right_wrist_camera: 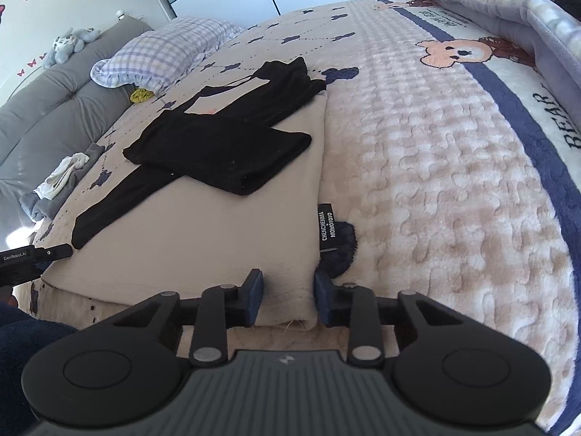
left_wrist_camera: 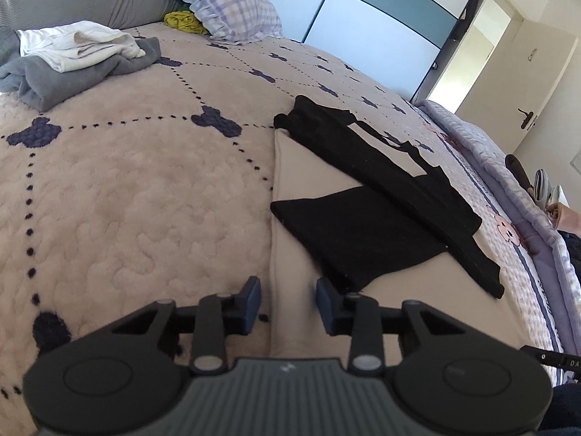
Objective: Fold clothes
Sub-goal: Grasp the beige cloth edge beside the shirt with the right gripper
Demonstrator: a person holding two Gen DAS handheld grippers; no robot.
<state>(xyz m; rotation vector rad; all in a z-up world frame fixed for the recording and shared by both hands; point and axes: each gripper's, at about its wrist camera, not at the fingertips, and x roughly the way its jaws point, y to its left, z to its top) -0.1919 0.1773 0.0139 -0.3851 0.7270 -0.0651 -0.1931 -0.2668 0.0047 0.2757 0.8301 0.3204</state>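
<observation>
A beige garment [left_wrist_camera: 297, 225] [right_wrist_camera: 218, 225] lies flat on the fleece bed cover [left_wrist_camera: 127, 200]. A black garment [left_wrist_camera: 363, 232] [right_wrist_camera: 218, 152] is spread across it, with one part doubled over. My left gripper [left_wrist_camera: 288, 301] straddles the beige garment's near left edge. Its right pad is against the cloth, but a strip of bed cover shows beside the left pad. My right gripper [right_wrist_camera: 288, 299] is at the near right corner, where bunched beige cloth fills the gap between its pads. A black label [right_wrist_camera: 325, 227] hangs at that edge.
A pile of grey and white clothes [left_wrist_camera: 72, 61] sits near the grey headboard [right_wrist_camera: 47, 101]. Beside it are a checked pillow [left_wrist_camera: 225, 3] and a yellow-green bundle [left_wrist_camera: 183, 21]. A lilac blanket [right_wrist_camera: 508, 7] runs along the far bed edge. A door [left_wrist_camera: 526, 83] stands beyond.
</observation>
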